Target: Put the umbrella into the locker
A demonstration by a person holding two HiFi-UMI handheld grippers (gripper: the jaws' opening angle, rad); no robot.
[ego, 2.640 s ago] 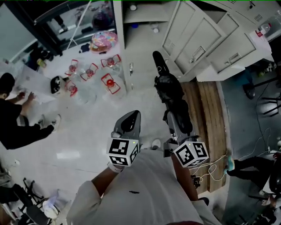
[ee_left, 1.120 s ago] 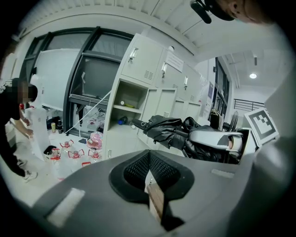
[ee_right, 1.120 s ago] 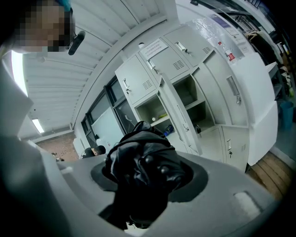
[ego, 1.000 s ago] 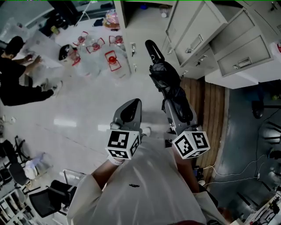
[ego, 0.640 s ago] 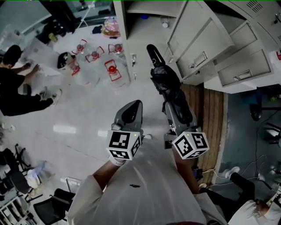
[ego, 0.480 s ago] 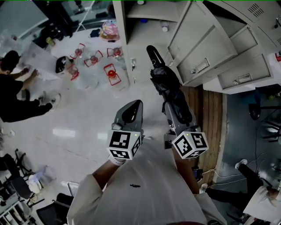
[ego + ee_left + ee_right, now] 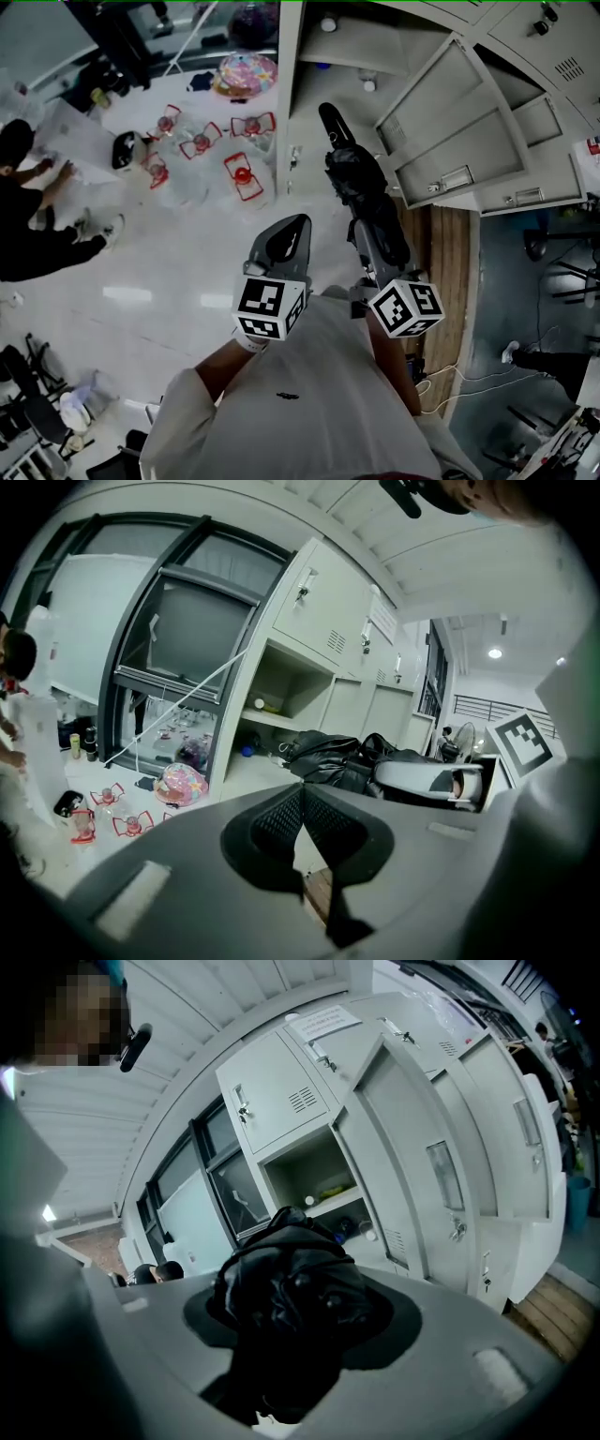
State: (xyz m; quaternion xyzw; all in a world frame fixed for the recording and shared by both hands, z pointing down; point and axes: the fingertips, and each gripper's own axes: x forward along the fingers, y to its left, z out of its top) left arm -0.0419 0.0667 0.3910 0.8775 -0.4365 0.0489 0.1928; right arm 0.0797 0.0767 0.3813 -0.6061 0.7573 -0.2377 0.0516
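Note:
A folded black umbrella sticks out forward from my right gripper, whose jaws are shut on its bundled fabric. Its handle end points at the open grey locker compartment, still short of it. The compartment's door stands swung out to the right. My left gripper hangs beside the umbrella on its left, shut with nothing in it; its pads meet. In the left gripper view the umbrella lies to the right, in front of the open compartment.
Small items sit on the shelf inside the compartment. Several red-framed clear containers and a colourful round thing lie on the white floor at left. A person in black sits there. A wooden platform runs below the lockers.
Both grippers have travelled forward together toward the lockers, and the open compartment now sits closer ahead of the umbrella's tip. The hold on the umbrella is unchanged.

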